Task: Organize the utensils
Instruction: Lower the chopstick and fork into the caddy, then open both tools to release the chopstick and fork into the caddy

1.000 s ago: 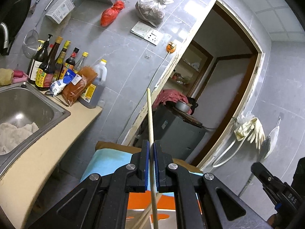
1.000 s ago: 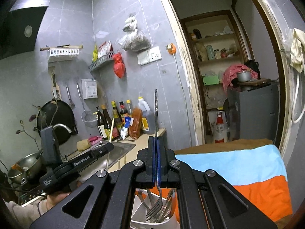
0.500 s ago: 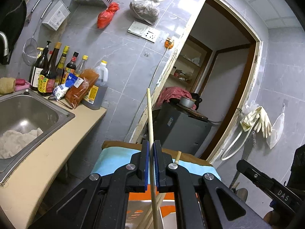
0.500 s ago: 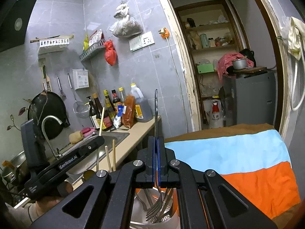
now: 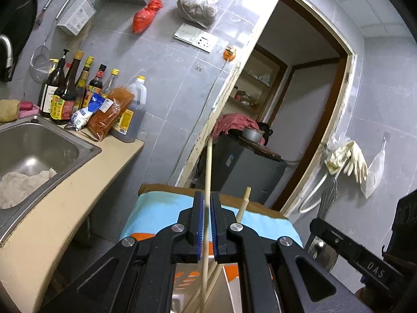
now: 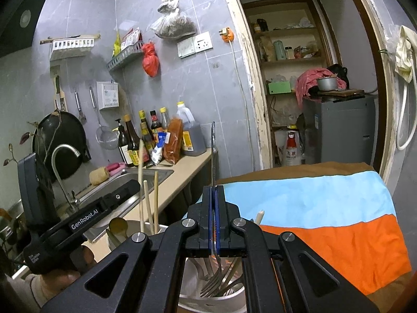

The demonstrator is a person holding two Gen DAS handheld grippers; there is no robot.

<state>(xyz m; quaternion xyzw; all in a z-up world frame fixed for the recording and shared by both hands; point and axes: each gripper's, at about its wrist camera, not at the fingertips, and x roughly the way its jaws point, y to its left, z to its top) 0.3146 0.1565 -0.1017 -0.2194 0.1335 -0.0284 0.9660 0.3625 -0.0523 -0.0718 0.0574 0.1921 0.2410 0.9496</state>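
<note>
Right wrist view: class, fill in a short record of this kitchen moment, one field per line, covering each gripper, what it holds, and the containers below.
right gripper: shut on metal fork, tines down
white holder: under the fork, already holds forks
left gripper: shut on wooden chopstick, upright
second holder: holds chopsticks and a spoon
tabletop: striped cloth, blue, orange, brown
</note>
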